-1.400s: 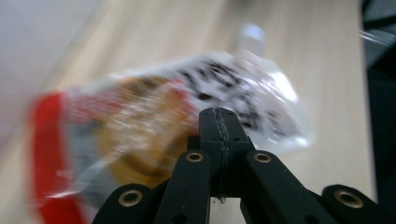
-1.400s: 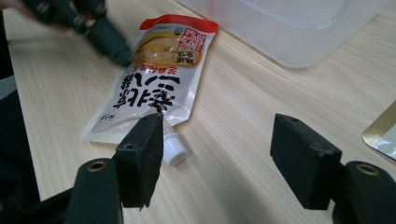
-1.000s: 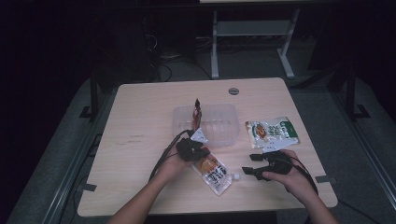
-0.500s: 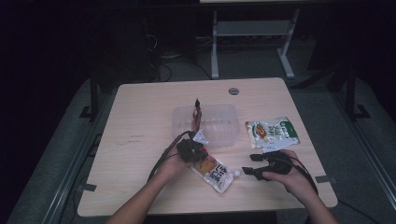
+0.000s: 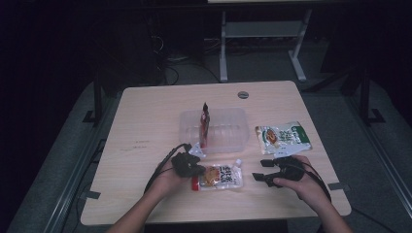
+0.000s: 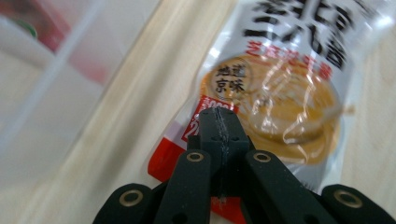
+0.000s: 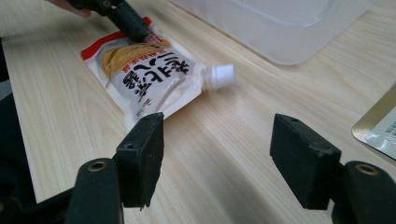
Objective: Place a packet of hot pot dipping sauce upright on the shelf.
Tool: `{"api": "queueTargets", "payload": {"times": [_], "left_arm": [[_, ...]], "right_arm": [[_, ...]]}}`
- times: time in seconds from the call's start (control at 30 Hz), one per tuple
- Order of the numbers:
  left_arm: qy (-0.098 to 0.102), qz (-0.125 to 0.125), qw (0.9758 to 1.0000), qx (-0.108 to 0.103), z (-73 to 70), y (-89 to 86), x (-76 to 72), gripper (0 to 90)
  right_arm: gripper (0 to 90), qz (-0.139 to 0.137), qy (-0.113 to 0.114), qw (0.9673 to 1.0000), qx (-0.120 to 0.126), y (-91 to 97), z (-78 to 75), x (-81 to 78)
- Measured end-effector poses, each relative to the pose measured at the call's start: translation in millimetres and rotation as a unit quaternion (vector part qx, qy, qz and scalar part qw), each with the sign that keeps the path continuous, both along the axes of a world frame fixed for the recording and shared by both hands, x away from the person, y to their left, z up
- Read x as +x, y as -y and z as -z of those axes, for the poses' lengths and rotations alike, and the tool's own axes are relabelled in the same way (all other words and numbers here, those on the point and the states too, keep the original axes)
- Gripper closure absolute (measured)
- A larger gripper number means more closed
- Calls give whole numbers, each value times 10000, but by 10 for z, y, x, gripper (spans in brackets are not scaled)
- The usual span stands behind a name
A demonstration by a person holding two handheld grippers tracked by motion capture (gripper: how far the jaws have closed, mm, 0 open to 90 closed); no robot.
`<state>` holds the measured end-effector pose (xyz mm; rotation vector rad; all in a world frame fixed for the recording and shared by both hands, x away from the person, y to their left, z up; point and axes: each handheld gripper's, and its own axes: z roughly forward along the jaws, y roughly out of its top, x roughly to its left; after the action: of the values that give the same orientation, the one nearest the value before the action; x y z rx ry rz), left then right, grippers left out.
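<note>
Where the high view blurs it: left hand-held gripper (image 6: 219, 140) clamped on pouch (image 6: 280, 93) (right hand-held gripper (image 7: 217, 158) agape).

On the pouch (image 6: 275, 88), "京味" is read inside a round seal; larger black characters above it are blurred and cut off.

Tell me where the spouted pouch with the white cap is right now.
In the high view the spouted pouch lies flat near the table's front edge, just in front of the clear tub. The left claw is shut on its red end; the right claw waits open beside its cap.
</note>
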<state>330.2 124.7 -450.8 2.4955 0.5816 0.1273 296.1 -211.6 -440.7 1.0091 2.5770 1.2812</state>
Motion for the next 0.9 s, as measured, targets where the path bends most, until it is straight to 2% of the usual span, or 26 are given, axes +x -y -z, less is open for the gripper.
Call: {"api": "queueTargets", "payload": {"times": [0.17,0.27,0.3,0.47,0.57,0.63,0.73,0.9], "left_arm": [[-86,-6,10000,41,-16,-77,-120,900],[-121,16,9999,29,-16,-131,-200,900],[-114,0,9999,2,-14,-143,-211,900],[-166,-143,9997,-118,-20,-148,-203,899],[-118,-287,9991,-289,-44,-118,-209,898],[-91,-205,9993,-283,-87,-98,-208,898],[-65,-134,9986,-506,-141,-41,-215,898],[-14,39,9984,-560,-126,102,-193,898]], "right_arm": [[346,-9,-14,10000,17,-6,2,12],[346,-15,-129,9999,66,-13,2,22],[339,-35,-196,9997,116,-18,2,26],[287,-58,-226,9997,79,-63,4,39],[253,-18,-250,9996,145,-59,4,46],[241,-6,-262,9996,139,-55,15,49],[237,1,-312,9994,179,-59,26,51],[236,-49,-300,9994,142,-80,39,48]]}}
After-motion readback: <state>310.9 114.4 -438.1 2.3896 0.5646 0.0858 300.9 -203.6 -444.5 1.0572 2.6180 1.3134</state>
